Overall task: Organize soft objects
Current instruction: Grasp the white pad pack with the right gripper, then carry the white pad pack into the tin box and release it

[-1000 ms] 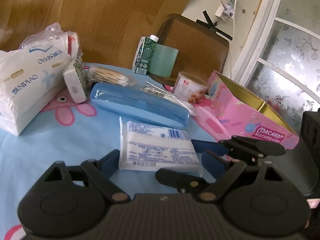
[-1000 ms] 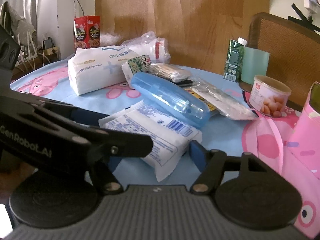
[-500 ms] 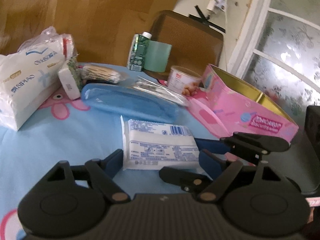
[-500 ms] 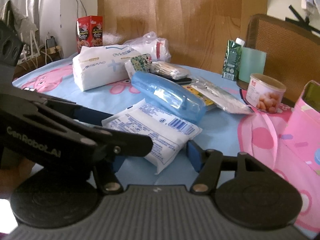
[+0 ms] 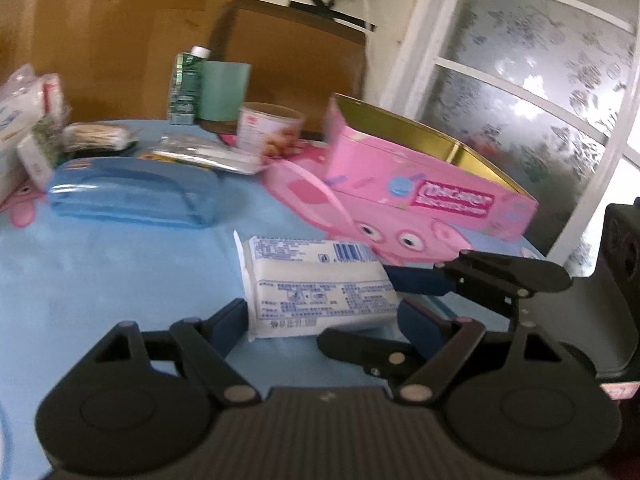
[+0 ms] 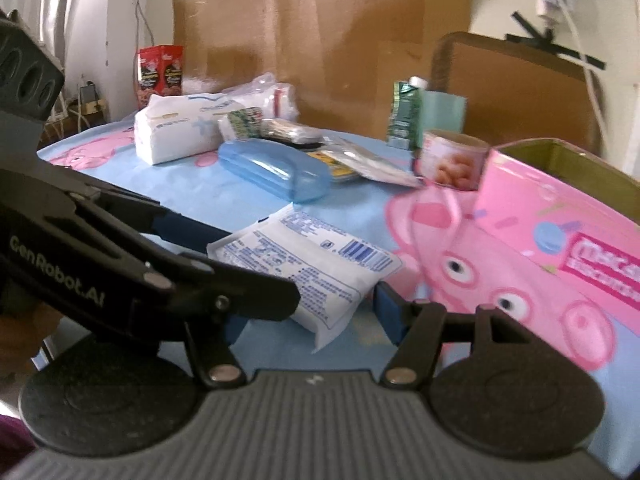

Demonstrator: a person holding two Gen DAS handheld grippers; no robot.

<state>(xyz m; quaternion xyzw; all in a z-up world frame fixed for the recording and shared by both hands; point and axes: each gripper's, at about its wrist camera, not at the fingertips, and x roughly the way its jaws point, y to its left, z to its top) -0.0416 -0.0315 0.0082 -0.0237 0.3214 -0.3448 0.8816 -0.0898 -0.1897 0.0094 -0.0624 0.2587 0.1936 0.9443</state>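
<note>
A white soft pack with blue print [image 5: 320, 288] is held between my two grippers above the blue tablecloth. My left gripper [image 5: 320, 316] is shut on its near end. My right gripper [image 6: 312, 312] is shut on its other end; the pack [image 6: 308, 268] shows there too, with the left gripper's black arm [image 6: 120, 256] crossing in from the left. The open pink biscuit tin [image 5: 420, 184] stands just beyond and to the right of the pack; it also shows at the right of the right wrist view [image 6: 560, 216].
A blue plastic case [image 5: 128, 196], a big tissue pack [image 6: 180, 132], a cotton-swab bag [image 5: 96, 136], a foil pouch [image 5: 204, 156], a peanut can [image 5: 268, 128], a green carton [image 5: 184, 84], and a chair [image 5: 296, 60] lie behind. A red box [image 6: 160, 68] stands far left.
Both grippers have lifted the white pack off the cloth and carried it right, toward the pink tin. The blue case and tissue pack now lie farther away.
</note>
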